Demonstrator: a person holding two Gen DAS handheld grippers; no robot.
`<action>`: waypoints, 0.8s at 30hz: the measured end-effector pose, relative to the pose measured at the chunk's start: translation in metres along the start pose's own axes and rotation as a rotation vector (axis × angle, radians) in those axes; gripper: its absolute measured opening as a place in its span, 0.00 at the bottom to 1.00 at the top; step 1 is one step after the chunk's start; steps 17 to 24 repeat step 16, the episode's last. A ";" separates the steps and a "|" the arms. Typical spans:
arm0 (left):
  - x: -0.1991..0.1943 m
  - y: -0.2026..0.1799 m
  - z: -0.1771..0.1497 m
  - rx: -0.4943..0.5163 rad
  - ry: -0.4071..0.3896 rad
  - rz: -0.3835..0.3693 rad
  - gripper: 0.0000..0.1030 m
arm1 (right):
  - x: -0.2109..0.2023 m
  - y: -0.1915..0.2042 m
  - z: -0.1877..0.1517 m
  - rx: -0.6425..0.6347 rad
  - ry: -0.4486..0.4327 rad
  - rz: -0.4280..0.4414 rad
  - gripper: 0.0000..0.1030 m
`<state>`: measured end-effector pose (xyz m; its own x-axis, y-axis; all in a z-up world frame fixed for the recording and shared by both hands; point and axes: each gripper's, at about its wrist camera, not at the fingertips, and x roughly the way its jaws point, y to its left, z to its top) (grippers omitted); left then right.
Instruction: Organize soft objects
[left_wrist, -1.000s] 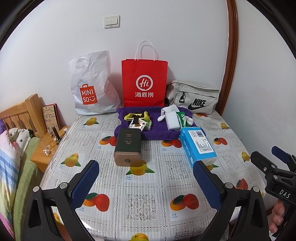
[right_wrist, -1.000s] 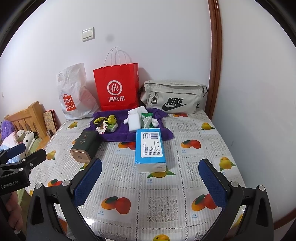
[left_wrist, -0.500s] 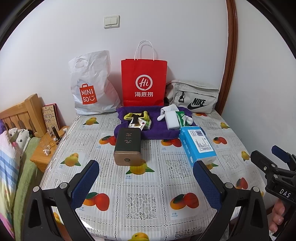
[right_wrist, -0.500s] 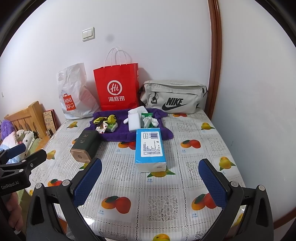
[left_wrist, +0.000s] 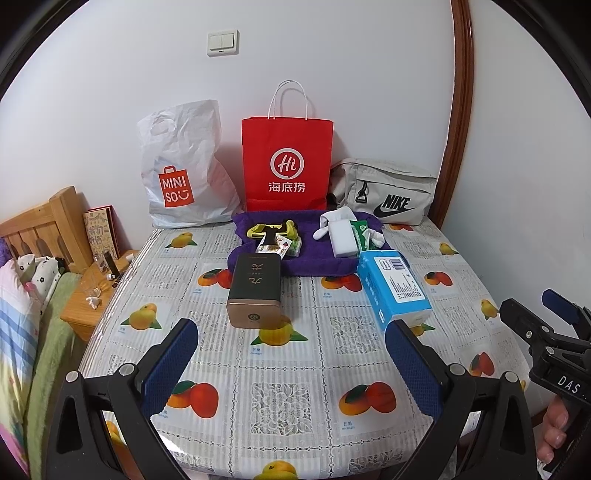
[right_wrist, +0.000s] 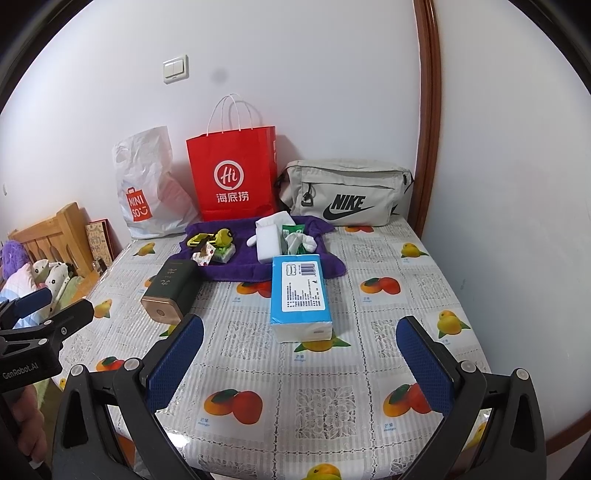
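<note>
From my left wrist, almost nothing differs from a second ago: the scene has only crept a touch toward me, and nothing on the table (left_wrist: 295, 387) has shifted. My left gripper (left_wrist: 291, 363) hangs above the near edge, its blue pads spread wide with nothing between them. The soft things lie at the far side on the purple towel (left_wrist: 317, 264): a white sock bundle (left_wrist: 338, 236), a green tissue pack (left_wrist: 360, 230) just right of it, and a yellow-green plush (left_wrist: 271, 229) to the left. The dark tin (left_wrist: 255, 291) and the blue tissue pack (left_wrist: 393, 291) sit nearer, touching the towel's front edge. My right gripper (left_wrist: 546, 317) shows at the right rim.

From my right wrist it is the same story, no real change. My right gripper (right_wrist: 299, 356) is also wide apart and empty, low over the near table. The towel (right_wrist: 258, 254), socks (right_wrist: 267, 240), plush (right_wrist: 223, 236) and blue pack (right_wrist: 300, 295) lie as they did.

Such stillness fits either a pause ahead of sorting or a finished arrangement; I cannot tell which.
</note>
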<state>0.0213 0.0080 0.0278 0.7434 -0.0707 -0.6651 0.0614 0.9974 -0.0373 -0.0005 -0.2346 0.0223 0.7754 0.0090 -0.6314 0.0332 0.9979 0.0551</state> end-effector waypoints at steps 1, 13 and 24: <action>0.000 0.000 0.000 0.000 0.000 0.000 0.99 | 0.000 0.000 0.000 0.000 0.000 0.001 1.00; 0.000 -0.001 -0.001 0.003 0.003 -0.008 0.99 | 0.000 -0.001 -0.001 0.001 0.002 -0.001 1.00; 0.004 -0.002 -0.002 0.003 0.003 -0.011 0.99 | 0.004 0.000 -0.003 -0.006 0.009 -0.006 1.00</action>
